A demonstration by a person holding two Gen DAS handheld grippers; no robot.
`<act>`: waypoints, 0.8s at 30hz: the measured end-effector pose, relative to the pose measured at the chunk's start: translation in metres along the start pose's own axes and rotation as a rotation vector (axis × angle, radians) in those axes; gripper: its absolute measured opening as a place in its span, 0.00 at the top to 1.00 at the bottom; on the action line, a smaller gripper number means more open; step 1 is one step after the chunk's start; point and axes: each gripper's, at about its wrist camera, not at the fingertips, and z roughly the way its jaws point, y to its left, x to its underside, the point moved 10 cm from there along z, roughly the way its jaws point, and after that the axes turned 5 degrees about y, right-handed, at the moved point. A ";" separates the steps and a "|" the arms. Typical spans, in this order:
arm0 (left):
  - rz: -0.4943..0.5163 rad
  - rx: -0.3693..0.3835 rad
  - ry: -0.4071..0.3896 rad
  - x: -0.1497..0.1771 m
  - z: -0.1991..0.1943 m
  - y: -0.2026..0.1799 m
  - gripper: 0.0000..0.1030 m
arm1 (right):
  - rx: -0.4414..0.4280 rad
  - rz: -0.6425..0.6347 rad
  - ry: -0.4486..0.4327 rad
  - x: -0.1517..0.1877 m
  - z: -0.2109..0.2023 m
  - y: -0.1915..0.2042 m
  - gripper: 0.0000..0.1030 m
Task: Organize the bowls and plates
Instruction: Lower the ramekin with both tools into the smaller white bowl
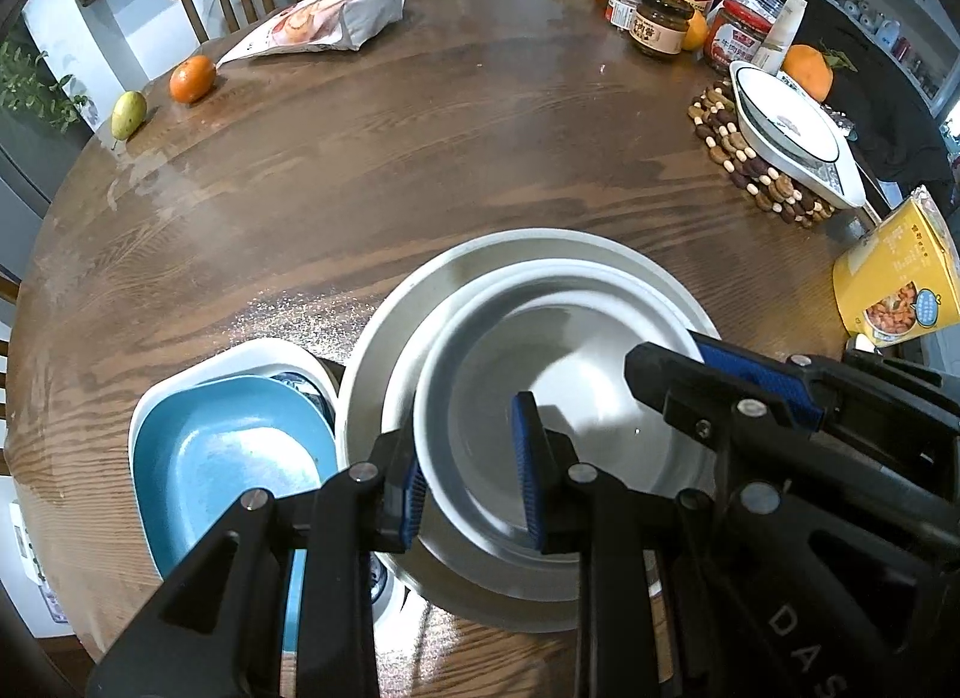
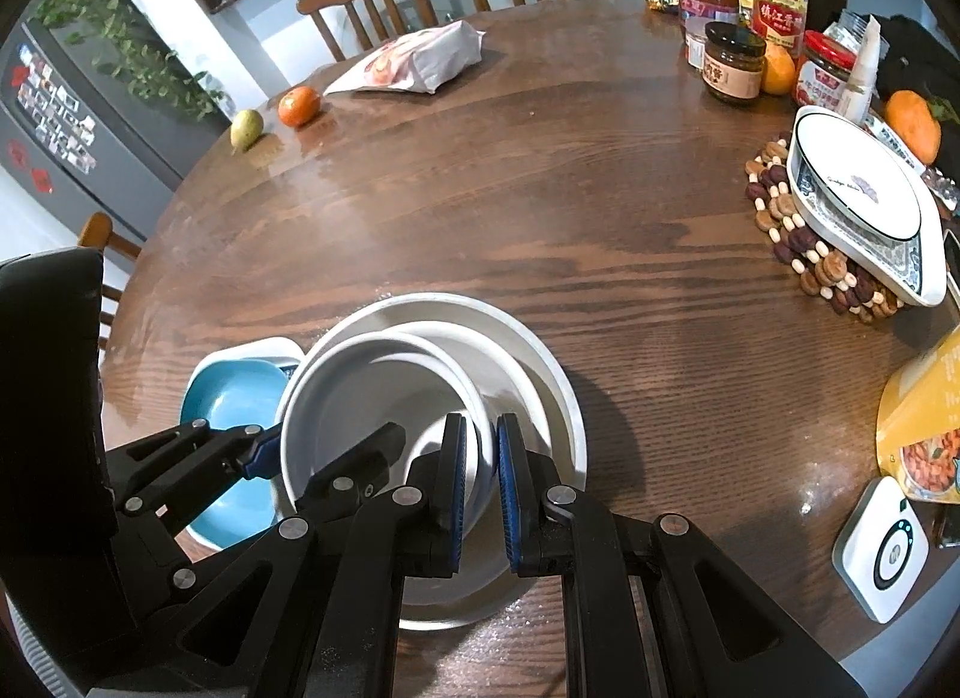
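Left gripper (image 1: 468,470) clamped on near-left rim of white bowl (image 1: 558,398); right gripper (image 2: 480,482) pinching its right rim. Bowl nested in wider white plate (image 1: 384,338); blue dish (image 1: 228,452) just left of plate.

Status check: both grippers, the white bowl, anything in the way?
Left gripper and right gripper both clamped on the white bowl's rim, opposite sides. Bowl nested in larger white plates. Blue dish close at left; nothing blocking.
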 end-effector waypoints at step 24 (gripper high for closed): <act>-0.008 0.014 0.003 0.000 0.001 -0.001 0.77 | 0.007 -0.002 0.012 -0.001 0.001 -0.001 0.87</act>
